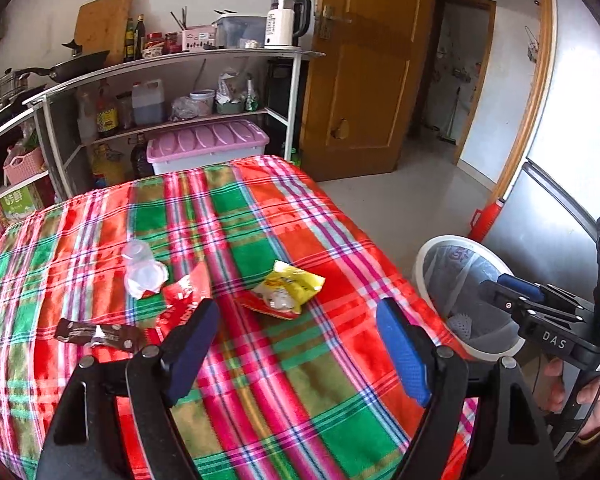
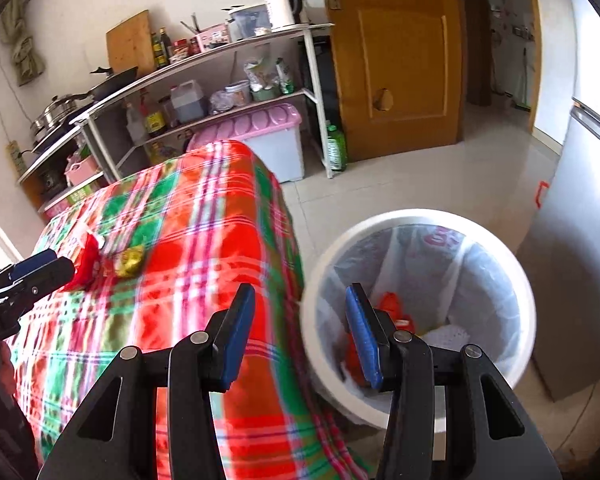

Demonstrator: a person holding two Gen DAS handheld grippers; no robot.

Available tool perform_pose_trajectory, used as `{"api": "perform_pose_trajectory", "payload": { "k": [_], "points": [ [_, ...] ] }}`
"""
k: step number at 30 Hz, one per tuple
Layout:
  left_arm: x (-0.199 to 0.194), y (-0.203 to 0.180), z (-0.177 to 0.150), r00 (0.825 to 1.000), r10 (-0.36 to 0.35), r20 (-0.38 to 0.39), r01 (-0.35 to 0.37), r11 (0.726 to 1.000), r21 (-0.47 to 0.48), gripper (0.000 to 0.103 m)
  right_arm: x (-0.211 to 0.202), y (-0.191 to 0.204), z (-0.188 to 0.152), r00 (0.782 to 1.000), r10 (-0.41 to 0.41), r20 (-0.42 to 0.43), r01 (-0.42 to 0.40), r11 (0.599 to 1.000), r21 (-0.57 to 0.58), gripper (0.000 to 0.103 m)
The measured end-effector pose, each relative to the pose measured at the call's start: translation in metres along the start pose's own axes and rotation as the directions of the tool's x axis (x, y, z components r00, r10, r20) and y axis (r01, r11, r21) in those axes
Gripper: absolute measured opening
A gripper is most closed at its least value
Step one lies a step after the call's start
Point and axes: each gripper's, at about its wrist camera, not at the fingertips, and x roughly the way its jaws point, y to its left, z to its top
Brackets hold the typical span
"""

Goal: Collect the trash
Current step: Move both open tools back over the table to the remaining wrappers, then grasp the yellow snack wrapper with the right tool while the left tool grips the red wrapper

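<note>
Trash lies on the plaid tablecloth [image 1: 300, 400]: a yellow snack packet [image 1: 288, 286], a red wrapper [image 1: 184, 292], a clear plastic cup [image 1: 142, 268] and a brown wrapper [image 1: 96, 334]. My left gripper [image 1: 297, 305] hovers open over the cloth, just short of the yellow packet, with nothing between its pads. Beside the table stands a white bin [image 2: 420, 216] with a plastic liner, and a red wrapper [image 2: 392, 304] lies inside it. My right gripper [image 2: 300, 292] is open and empty, above the gap between the table edge and the bin rim. In the right wrist view the yellow packet [image 2: 130, 262] lies near the left gripper [image 2: 40, 268].
A metal shelf [image 1: 172, 60] with bottles, pans and a kettle [image 1: 286, 20] stands behind the table. A pink-lidded storage box [image 1: 208, 144] sits under it. A wooden door [image 1: 364, 72] is beyond, a grey fridge [image 2: 572, 240] at right, and a green bottle [image 2: 336, 146] on the floor.
</note>
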Motion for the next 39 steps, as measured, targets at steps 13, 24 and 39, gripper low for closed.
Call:
{"api": "perform_pose_trajectory", "payload": {
  "k": [13,24,39],
  "points": [
    [0.002,0.069,-0.013,0.998,0.045,-0.054,-0.048,0.997,-0.062,0.085,0.031,0.087,0.012,0.993,0.112,-0.037,-0.116,0.987,-0.113,0.053],
    [0.026,0.082,-0.01,0.996,0.002,-0.087,-0.009,0.997,-0.081,0.085,0.064,0.126,0.017,0.99,0.114,-0.087,-0.126,0.981,-0.146,0.054],
    [0.051,0.097,-0.012,0.989,0.023,-0.147,-0.042,0.991,-0.125,0.084,0.101,0.147,0.03,0.97,0.187,-0.153,-0.201,0.976,-0.08,0.054]
  ]
}}
